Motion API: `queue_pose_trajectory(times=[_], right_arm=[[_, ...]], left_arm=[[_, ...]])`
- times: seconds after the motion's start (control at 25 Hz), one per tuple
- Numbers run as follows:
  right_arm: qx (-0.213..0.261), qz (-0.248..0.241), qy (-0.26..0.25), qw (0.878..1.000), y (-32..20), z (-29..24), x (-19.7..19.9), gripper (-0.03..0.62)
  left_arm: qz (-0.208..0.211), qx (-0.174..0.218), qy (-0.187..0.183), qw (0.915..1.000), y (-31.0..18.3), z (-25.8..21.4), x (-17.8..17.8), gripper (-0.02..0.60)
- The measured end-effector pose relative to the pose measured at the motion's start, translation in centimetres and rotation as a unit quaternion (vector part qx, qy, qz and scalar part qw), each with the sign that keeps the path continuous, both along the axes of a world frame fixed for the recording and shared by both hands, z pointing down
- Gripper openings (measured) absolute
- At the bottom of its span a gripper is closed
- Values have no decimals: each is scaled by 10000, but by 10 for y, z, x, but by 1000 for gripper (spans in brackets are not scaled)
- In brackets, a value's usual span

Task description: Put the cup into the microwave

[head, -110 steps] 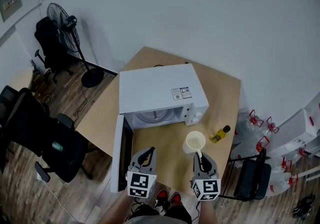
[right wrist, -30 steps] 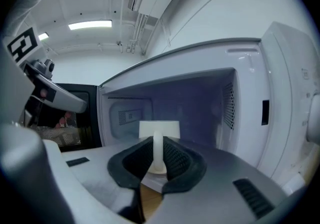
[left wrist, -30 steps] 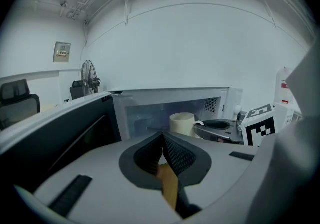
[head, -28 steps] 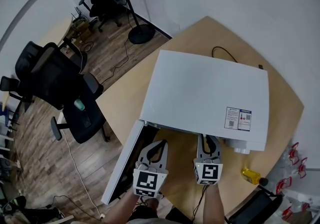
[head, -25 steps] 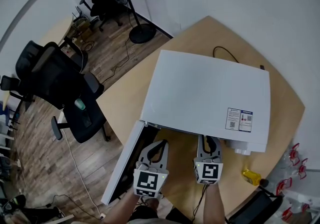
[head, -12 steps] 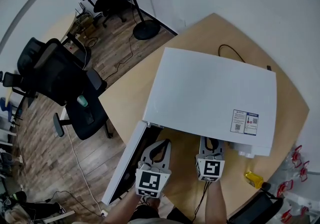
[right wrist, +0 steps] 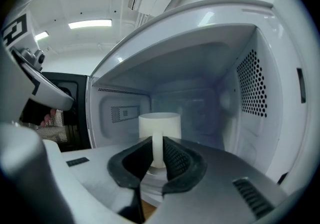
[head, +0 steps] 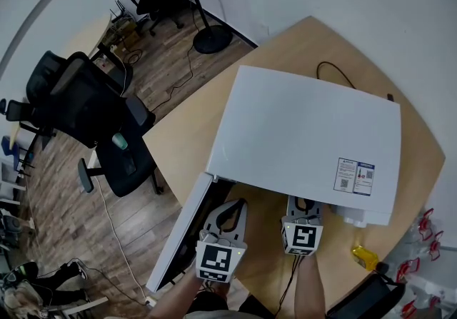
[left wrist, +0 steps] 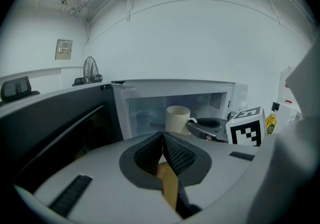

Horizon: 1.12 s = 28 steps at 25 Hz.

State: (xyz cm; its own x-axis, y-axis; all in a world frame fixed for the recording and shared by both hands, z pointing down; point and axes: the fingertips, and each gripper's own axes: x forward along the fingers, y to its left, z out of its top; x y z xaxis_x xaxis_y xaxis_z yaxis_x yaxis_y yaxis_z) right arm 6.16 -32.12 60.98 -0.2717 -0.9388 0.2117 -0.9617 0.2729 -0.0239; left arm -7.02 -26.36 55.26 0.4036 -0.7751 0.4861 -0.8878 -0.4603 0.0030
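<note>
Cup: the cup (right wrist: 159, 124) stands upright inside the microwave (head: 307, 139), about mid-width of the cavity and toward its near side.
Right grip: the right hand-held gripper (right wrist: 157, 140) reaches in through the open front and pinches the handle (right wrist: 157, 152) between its pads, the jaws drawn close on it.
Left grip: the left hand-held gripper (left wrist: 162, 137) hangs just outside the opening, jaws pressed together on nothing.
Door: the door (head: 182, 232) is swung wide to the near left, clear of both grippers.
Cup's base: hidden behind the jaws in both gripper views, so I cannot tell whether it rests on the cavity floor.
Step in hand: setting the cup down and letting go, as I judge it.
Doing it well: lower until the base sits flat and keep the cup upright. Then spread the jaws only enough to free the handle. Draw straight back toward the near side, so no pad hooks the handle and drags or tips the cup. Keep the left one out of the door's swing.
Since earlier: some seconds ago the cup stood on the counter (head: 178, 145) in front of the microwave, left of the yellow bottle (head: 364, 257), with the right hand-held gripper at it. Now it is in the cavity and the bottle is alone at the near right. The microwave's top now fills much more of the head view. Over the last second both grippers sit much as they did.
</note>
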Motion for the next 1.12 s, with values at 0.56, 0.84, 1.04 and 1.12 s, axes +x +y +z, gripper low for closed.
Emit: queue_pose_trajectory(times=[0.56,0.84,1.04,1.12], right_arm=[[60,-161,-248,9995,1,-4,-6,164],[-56,-117,-298,9995,3,-2,-6,227],[-45,-106,-268,9996,4,-5,-6,227],[-39,-113,-280,9995,6,-8,-6,227]], left_arm=[[27,-25,-7,10000,4,3,-3,25],[58,3,-9,10000,7,0,-2,25],[68,31,-8,10000,9,-3,-3,25],[83,49,-5,10000,10,-6,-3,25]])
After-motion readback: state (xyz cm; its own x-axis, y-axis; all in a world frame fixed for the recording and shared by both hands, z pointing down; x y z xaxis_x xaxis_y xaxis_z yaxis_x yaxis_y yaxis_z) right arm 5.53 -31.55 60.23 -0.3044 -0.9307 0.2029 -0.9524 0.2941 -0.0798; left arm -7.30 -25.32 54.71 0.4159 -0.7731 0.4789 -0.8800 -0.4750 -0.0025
